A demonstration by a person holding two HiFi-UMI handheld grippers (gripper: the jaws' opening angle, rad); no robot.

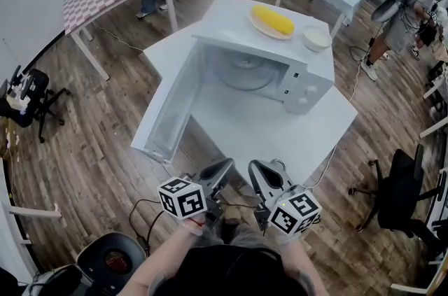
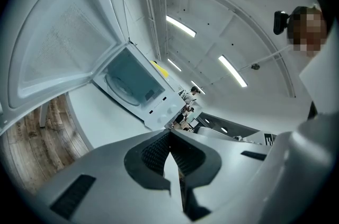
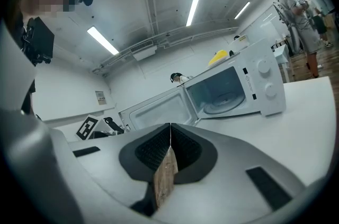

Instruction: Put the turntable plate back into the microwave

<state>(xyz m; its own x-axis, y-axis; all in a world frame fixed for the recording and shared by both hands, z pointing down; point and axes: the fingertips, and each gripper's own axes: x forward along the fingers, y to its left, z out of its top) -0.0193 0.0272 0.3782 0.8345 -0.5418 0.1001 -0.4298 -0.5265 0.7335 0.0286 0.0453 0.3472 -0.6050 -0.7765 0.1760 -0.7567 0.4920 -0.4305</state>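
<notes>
Microwave (image 1: pixel 302 88) on surface (image 1: pixel 280 137), door (image 1: pixel 168 109) open for access; turntable plate (image 1: pixel 245 72) seated inside. My left gripper (image 1: pixel 225 166) & right gripper (image 1: pixel 255 167): fingers pressed together, empty, parked off near edge, job prob. done.

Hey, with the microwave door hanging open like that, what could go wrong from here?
1. The open door seems to jut past the table edge, so a bump there could jolt the microwave.
2. A jolt might slide the plate of yellow food or the white bowl off its top.
</notes>
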